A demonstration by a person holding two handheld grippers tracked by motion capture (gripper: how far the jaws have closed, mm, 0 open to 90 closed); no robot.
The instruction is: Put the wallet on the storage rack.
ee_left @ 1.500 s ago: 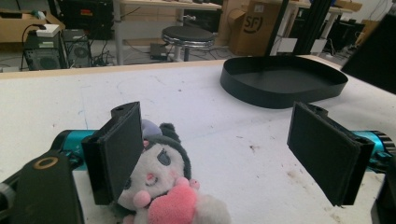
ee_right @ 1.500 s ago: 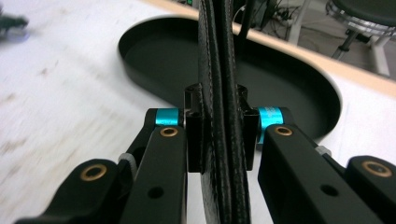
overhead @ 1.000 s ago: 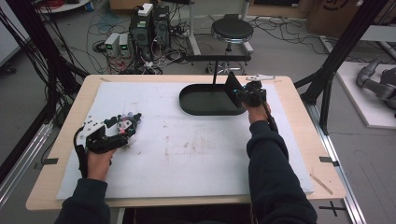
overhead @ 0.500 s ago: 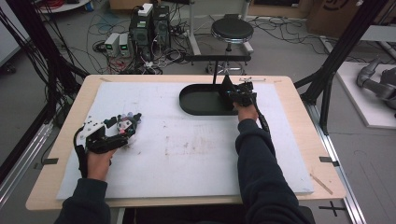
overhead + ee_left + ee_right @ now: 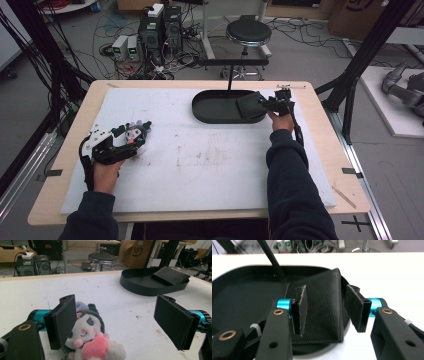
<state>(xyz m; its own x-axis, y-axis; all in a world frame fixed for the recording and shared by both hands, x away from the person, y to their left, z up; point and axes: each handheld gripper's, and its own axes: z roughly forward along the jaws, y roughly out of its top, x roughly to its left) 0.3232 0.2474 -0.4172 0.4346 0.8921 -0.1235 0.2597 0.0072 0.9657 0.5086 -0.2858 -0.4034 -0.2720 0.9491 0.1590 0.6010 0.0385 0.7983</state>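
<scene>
The black leather wallet (image 5: 322, 307) lies in the right end of the black oval tray (image 5: 215, 107), which sits near the far edge of the table (image 5: 320, 165). The right gripper (image 5: 267, 102) hovers over it, jaws apart on either side of it. Near the left edge, the left gripper (image 5: 122, 320) stands wide open, a plush toy (image 5: 91, 340) against one jaw.

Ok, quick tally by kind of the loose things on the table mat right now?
Black oval tray: 1
Black leather wallet, lying in the tray's right end: 1
Plush toy, between the left gripper's open jaws: 1
Total: 3
</scene>
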